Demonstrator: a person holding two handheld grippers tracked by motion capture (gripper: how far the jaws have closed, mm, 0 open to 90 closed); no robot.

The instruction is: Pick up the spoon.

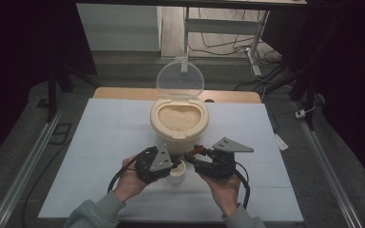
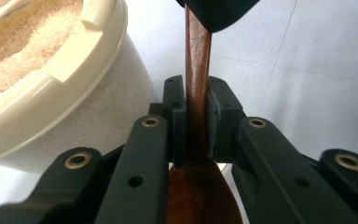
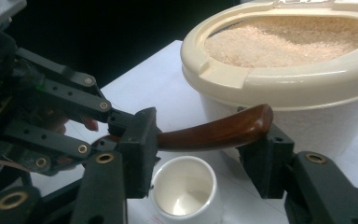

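We are clamping the wooden spoon in our left claw; our right claw, jaws apart around its handle, must close next.

table: rice container at centre, lid raised behind its mouth | rice in container | cup just before container | spoon above cup, between left gripper and right gripper | left gripper left of cup, right gripper right of it
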